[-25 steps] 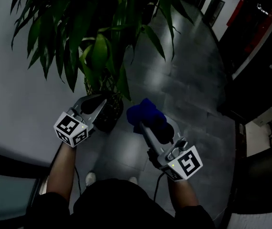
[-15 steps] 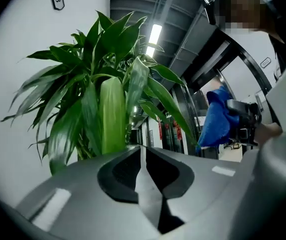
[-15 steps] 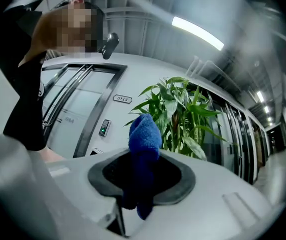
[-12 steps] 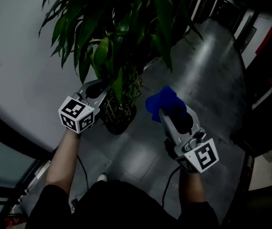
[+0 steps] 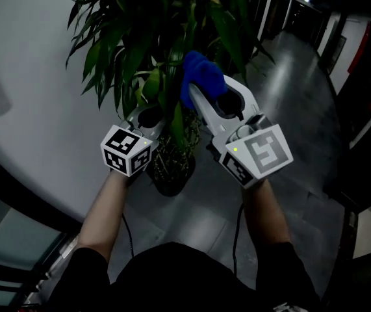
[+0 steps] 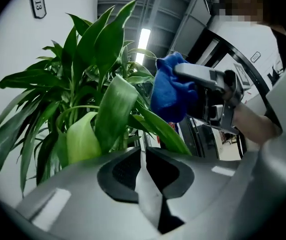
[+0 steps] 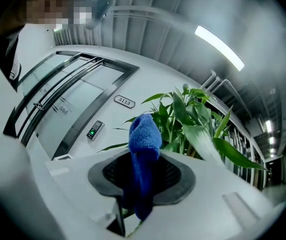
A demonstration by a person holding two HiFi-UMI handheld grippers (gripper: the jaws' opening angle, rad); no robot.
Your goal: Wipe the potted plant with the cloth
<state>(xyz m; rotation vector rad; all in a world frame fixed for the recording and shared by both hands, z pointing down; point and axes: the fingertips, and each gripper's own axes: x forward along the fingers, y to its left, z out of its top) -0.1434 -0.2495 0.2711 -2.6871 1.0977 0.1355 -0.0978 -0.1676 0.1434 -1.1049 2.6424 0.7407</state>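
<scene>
the potted plant (image 5: 166, 38) stood on the grey tiled floor (image 5: 289, 96) close to a white wall (image 5: 29, 109), its long green leaves spreading above a dark pot (image 5: 172, 174). the blue cloth (image 5: 200, 75) was up among the upper leaves, right of the plant's middle in the head view; whether it pressed on a leaf could not be told. the right gripper (image 5: 216, 99) held it, raised to leaf height, its jaws clamped on the cloth with one bunched end standing up past the tips and the other end hanging down between them, as the right gripper view showed (image 7: 144, 134). the left gripper (image 5: 151, 114) sat lower and to the left, just beside the stems above the pot; in the left gripper view its jaws (image 6: 144, 166) were drawn together to a thin slit with nothing seen between them, and a broad folded leaf (image 6: 113, 111) rose just beyond their tips. from there the cloth (image 6: 170, 94) showed past the leaves on the right. on the wall were a keypad (image 7: 94, 129) with a green light and a door number plate (image 7: 124, 101)
</scene>
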